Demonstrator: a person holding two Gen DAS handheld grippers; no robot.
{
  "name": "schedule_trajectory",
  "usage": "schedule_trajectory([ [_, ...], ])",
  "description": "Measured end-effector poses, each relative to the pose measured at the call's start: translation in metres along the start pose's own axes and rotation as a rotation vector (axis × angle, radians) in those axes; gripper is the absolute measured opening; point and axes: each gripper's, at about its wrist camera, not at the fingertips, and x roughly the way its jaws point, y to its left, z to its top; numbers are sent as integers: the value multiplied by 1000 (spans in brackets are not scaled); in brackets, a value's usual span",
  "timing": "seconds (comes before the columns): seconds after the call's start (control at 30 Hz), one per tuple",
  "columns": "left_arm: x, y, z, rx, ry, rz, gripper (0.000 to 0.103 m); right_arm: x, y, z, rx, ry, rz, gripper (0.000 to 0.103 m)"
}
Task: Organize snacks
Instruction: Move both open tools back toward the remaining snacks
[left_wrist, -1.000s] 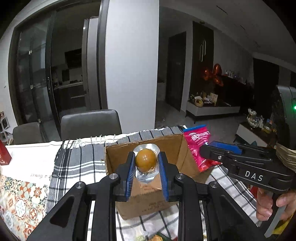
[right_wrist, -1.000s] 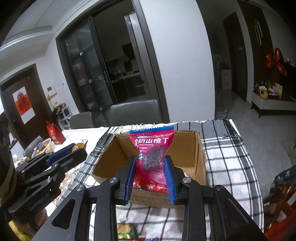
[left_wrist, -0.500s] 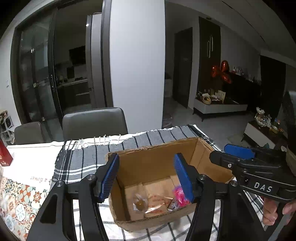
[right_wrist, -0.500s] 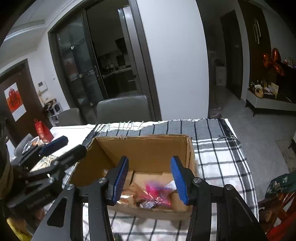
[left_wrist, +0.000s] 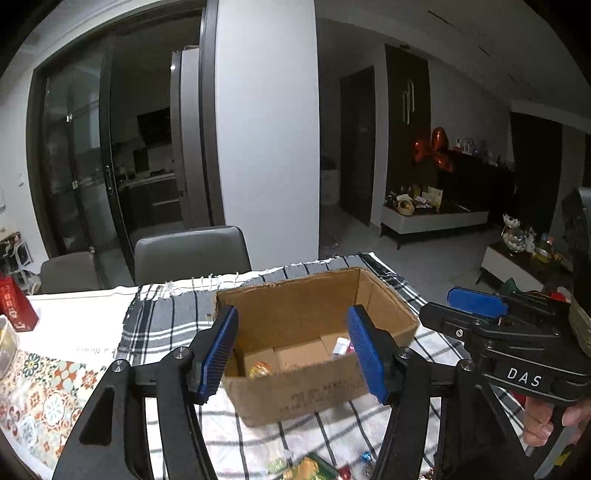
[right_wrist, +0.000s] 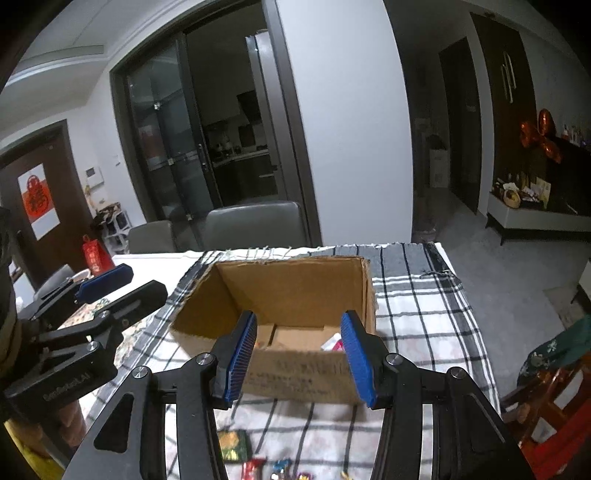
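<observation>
An open cardboard box (left_wrist: 314, 295) (right_wrist: 295, 284) stands on a checked cloth. Inside lie a wrapped yellow-orange snack (left_wrist: 258, 369) and a pink snack packet (left_wrist: 341, 345) (right_wrist: 334, 343). My left gripper (left_wrist: 291, 350) hangs open just in front of the box's near wall, nothing between its blue pads. My right gripper (right_wrist: 297, 354) is open too, empty, before the same wall. Each gripper shows from the side in the other's view: the right one (left_wrist: 476, 299), the left one (right_wrist: 107, 278). Loose wrapped snacks (left_wrist: 306, 467) (right_wrist: 258, 467) lie on the cloth below the grippers.
A green snack packet (right_wrist: 232, 443) lies near the front. Grey chairs (left_wrist: 192, 251) stand behind the table. A patterned mat (left_wrist: 37, 387) and a red bag (left_wrist: 13, 302) are at the left. The table's right edge (right_wrist: 472, 317) drops to the floor, with a red chair (right_wrist: 554, 406) beside it.
Both grippers opened and let go: the orange snack and the pink packet fell into the box. Both grippers have since drawn back from the box.
</observation>
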Motion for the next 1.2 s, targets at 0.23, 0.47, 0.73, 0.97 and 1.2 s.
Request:
schedule_trajectory([
  [0.23, -41, -16, -24, 20, -14, 17, 61, -34, 6, -22, -44, -14, 14, 48],
  [0.47, -68, -34, -47, 45, -31, -14, 61, -65, 8, -47, -57, -37, 0, 48],
  [0.73, -85, -56, -77, 108, -49, -90, 61, -87, -1, -83, -16, -37, -60, 48],
  [0.97, -86, -66, -106, 105, -11, -100, 61, -92, -6, -118, 3, 16, -90, 48],
  [1.2, -86, -66, -135, 77, 38, -59, 60, -84, -5, -149, -24, 80, -60, 48],
])
